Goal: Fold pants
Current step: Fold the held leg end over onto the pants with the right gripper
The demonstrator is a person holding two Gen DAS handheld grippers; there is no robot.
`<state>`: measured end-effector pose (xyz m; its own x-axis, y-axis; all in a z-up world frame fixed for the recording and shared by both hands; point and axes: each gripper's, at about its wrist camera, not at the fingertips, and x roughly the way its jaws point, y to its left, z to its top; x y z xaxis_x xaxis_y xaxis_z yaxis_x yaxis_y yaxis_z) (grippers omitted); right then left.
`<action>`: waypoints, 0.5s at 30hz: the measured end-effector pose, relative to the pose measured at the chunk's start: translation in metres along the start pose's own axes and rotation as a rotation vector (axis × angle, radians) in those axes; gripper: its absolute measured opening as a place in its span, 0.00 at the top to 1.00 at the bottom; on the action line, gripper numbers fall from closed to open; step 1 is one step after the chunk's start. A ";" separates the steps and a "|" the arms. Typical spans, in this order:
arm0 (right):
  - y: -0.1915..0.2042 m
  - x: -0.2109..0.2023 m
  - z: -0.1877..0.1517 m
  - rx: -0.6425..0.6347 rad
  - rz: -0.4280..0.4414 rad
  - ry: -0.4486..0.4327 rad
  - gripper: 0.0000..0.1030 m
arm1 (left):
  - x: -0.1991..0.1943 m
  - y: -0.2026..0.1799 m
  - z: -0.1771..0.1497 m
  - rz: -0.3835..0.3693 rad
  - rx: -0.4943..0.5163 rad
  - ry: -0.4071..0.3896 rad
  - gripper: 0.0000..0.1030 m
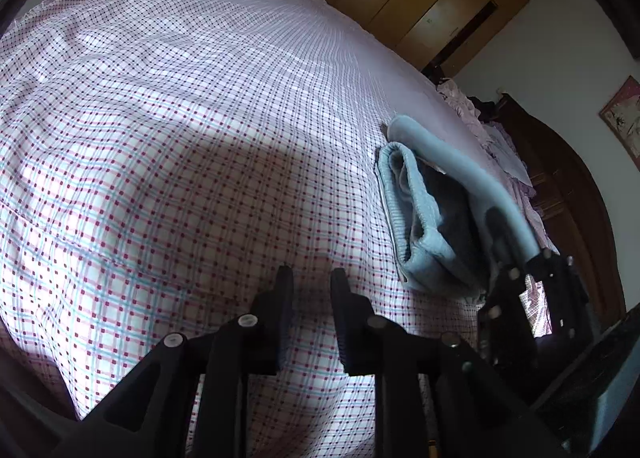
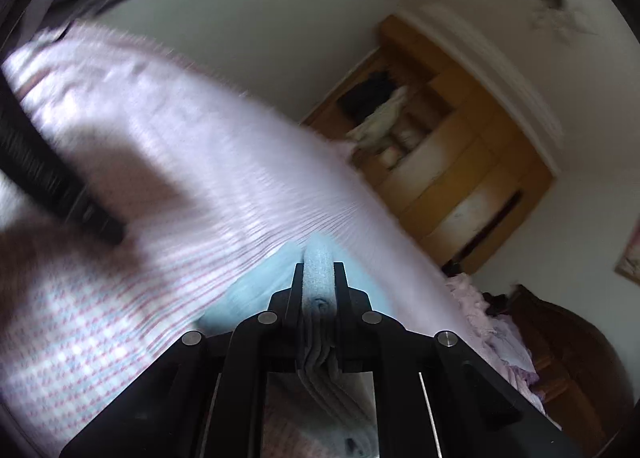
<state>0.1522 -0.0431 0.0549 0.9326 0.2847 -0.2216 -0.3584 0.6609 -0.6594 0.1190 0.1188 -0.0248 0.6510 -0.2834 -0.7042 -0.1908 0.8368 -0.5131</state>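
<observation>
Pants (image 1: 430,217): light blue, folded bundle on the checked bed sheet (image 1: 180,137), toward the headboard (image 1: 568,185) side. Right gripper (image 2: 319,270) fingers clamped on a fold of the pants, lifting that edge. Left gripper (image 1: 311,278) fingers apart, holding nothing, above the sheet beside the bundle. Right view is blurred.

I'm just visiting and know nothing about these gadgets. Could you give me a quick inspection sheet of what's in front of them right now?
Surface: bed under a pink checked sheet, wrinkled.
Job's things: light blue pants, partly folded, near the bed's right edge.
Clutter: pinkish bedding bunched by the headboard.
Grippers: left gripper empty, fingers apart above the sheet; right gripper shut on a fold of the pants.
Cables: nothing seen.
Surroundings: wooden wardrobe, dark headboard, wall picture.
</observation>
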 end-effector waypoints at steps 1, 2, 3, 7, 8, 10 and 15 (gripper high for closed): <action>-0.003 0.000 0.001 0.028 0.009 -0.002 0.97 | -0.001 0.002 -0.001 -0.004 -0.004 -0.001 0.82; -0.004 0.002 0.002 0.039 0.031 0.008 0.97 | -0.001 0.004 -0.002 -0.007 -0.007 0.000 0.82; -0.001 0.005 0.001 0.026 0.055 0.024 0.97 | -0.001 0.005 -0.003 -0.009 -0.010 0.002 0.82; 0.017 0.001 -0.002 -0.075 0.035 -0.020 0.97 | -0.004 0.007 -0.005 -0.012 -0.008 -0.004 0.82; 0.015 -0.003 0.000 -0.054 0.042 -0.036 0.97 | -0.005 0.008 -0.006 -0.012 -0.007 -0.004 0.82; 0.010 -0.004 0.005 -0.011 0.057 -0.040 0.97 | -0.005 0.010 -0.007 -0.014 -0.012 0.000 0.82; 0.035 0.014 -0.005 -0.110 0.128 0.046 0.97 | -0.004 0.010 -0.014 -0.001 -0.008 0.010 0.82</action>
<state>0.1527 -0.0197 0.0253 0.8813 0.3282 -0.3398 -0.4703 0.5404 -0.6977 0.1043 0.1219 -0.0334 0.6439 -0.2884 -0.7086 -0.1965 0.8328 -0.5175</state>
